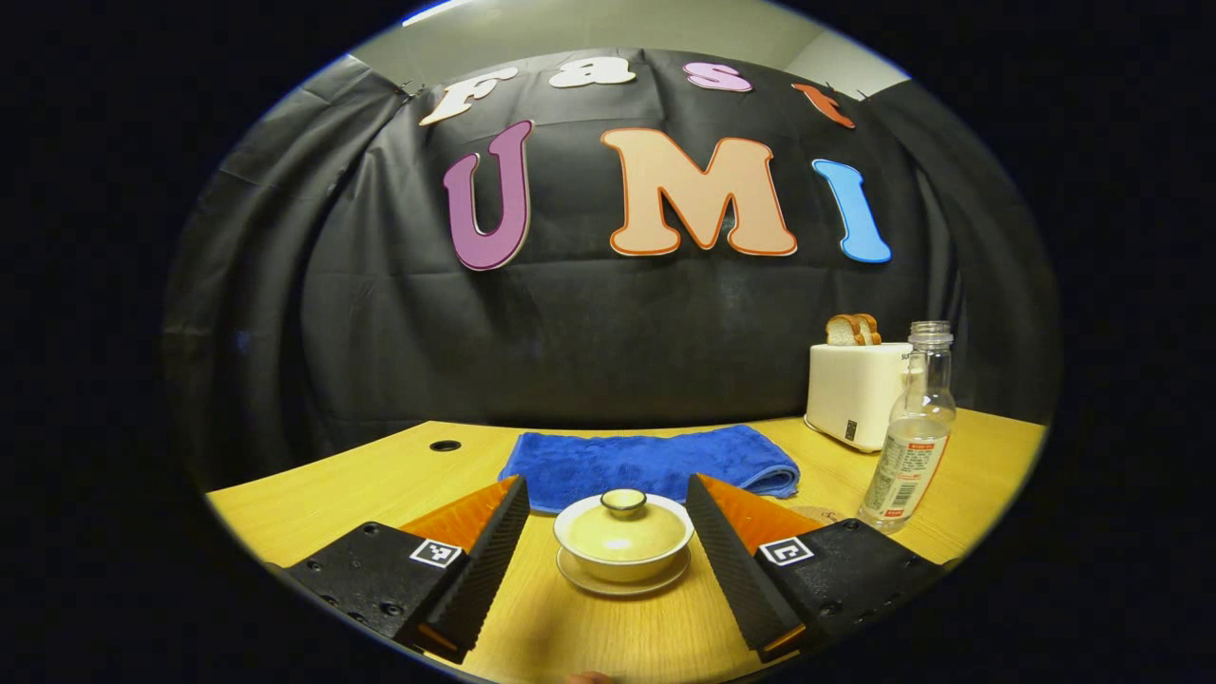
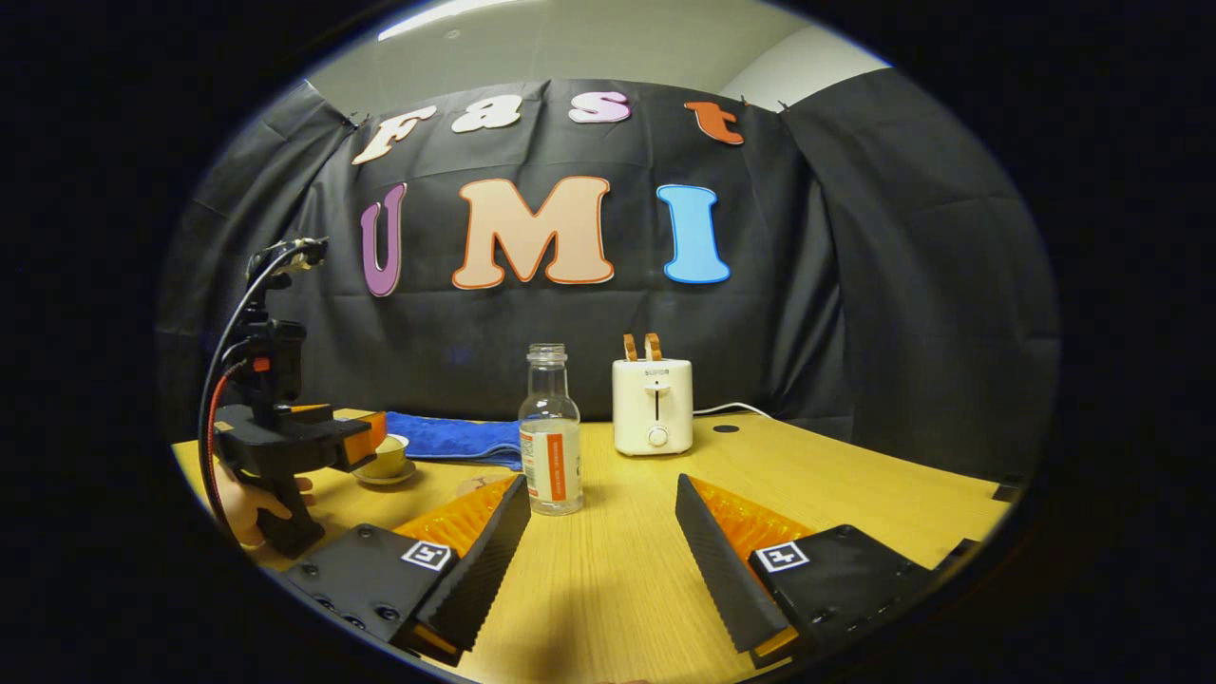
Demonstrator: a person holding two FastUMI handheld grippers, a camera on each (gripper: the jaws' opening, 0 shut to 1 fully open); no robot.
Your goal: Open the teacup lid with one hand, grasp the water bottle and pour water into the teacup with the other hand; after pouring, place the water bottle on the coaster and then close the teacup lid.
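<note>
A: The left gripper [image 1: 608,546], jaws wide, has the lidded cream porcelain teacup [image 1: 623,541] on its saucer between its fingers, untouched.

B: Then centre on the small round lid knob [image 1: 623,500] and pinch it squarely, I'd say.

A: The right gripper [image 2: 603,551], also wide, faces the uncapped clear plastic water bottle [image 2: 550,432] on the wooden table [image 2: 855,494].

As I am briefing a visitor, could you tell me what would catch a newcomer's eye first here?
The lidded teacup on its saucer sits between the open left gripper's fingers. The clear water bottle stands uncapped ahead of the open right gripper, with a toaster holding bread behind.
</note>
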